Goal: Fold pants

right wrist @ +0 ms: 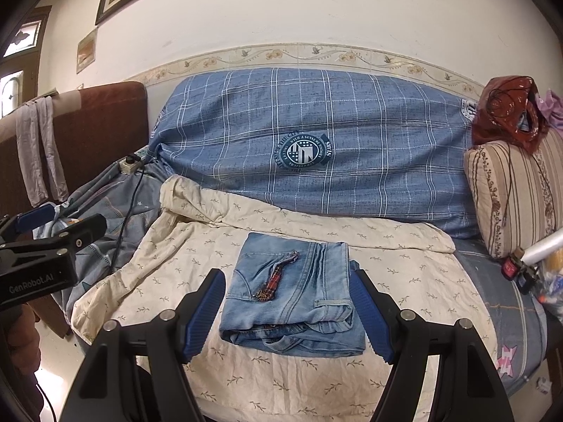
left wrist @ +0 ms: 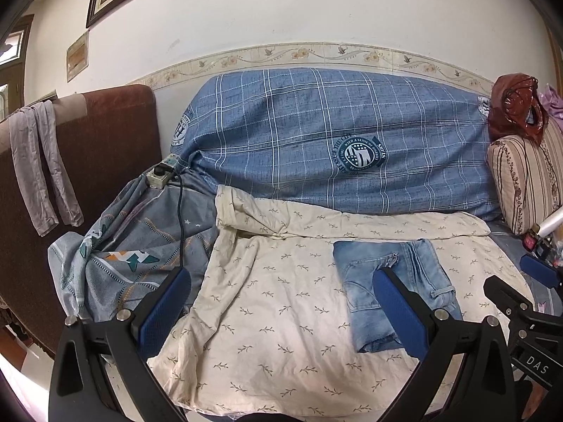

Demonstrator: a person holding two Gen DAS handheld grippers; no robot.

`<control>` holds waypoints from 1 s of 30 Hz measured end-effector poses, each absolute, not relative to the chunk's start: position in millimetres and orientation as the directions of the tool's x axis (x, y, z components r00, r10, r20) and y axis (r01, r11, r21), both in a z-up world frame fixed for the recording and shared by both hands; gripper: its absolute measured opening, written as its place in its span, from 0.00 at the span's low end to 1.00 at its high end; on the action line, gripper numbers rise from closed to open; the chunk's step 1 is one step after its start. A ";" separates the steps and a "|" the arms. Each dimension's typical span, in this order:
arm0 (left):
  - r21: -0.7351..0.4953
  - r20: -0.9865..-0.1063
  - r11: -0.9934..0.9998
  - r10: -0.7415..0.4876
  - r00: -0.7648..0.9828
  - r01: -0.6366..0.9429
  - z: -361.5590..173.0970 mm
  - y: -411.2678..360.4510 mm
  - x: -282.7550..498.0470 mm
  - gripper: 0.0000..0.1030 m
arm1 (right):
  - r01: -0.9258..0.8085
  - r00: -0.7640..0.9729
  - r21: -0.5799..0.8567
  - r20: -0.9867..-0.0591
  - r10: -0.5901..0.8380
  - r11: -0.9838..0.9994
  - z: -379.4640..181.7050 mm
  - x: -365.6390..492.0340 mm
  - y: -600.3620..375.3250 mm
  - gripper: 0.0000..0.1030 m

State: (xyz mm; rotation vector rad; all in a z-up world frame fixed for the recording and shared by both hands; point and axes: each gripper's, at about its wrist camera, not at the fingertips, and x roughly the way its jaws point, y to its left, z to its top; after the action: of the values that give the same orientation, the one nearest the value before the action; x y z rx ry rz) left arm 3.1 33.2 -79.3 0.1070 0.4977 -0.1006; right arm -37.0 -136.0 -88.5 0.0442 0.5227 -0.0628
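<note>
A pair of light blue jeans [right wrist: 292, 292] lies folded into a compact rectangle on a cream leaf-print sheet [right wrist: 246, 369] on the sofa seat; it also shows in the left wrist view [left wrist: 394, 288]. A red plaid patch shows at a rip on top. My right gripper [right wrist: 286, 313] is open and empty, its blue pads on either side of the jeans, held back from them. My left gripper [left wrist: 281, 313] is open and empty, to the left of the jeans. The right gripper also shows at the right edge of the left wrist view [left wrist: 520, 299].
A blue plaid cover [right wrist: 316, 147] drapes the sofa back. A grey patterned blanket [left wrist: 133, 253], a power strip [left wrist: 160, 172] and a black cable [left wrist: 181, 218] lie at the left. A striped cushion [right wrist: 517, 193] and a red bag [right wrist: 510, 112] are at the right.
</note>
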 end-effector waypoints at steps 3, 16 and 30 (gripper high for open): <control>0.086 -0.474 0.989 -0.067 0.878 0.122 -78.3 30.9 2.2 1.00 | 0.076 0.866 0.037 -0.498 -0.047 0.996 -88.1 -37.6 -138.6 0.74; 0.070 -0.460 0.991 -0.071 0.885 0.115 -75.7 35.5 1.1 1.00 | 0.081 0.866 0.052 -0.498 -0.045 0.995 -88.6 -37.4 -143.2 0.74; 0.051 -0.460 0.994 -0.065 0.886 0.100 -77.6 42.7 4.7 1.00 | 0.074 0.861 0.045 -0.507 -0.041 0.996 -91.2 -34.0 -139.8 0.74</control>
State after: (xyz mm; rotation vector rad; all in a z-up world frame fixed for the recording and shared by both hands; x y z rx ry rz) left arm 4.7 42.7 -77.6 0.0745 0.4755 -0.0861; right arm -34.0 -139.8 -91.2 0.0639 0.5304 -0.0603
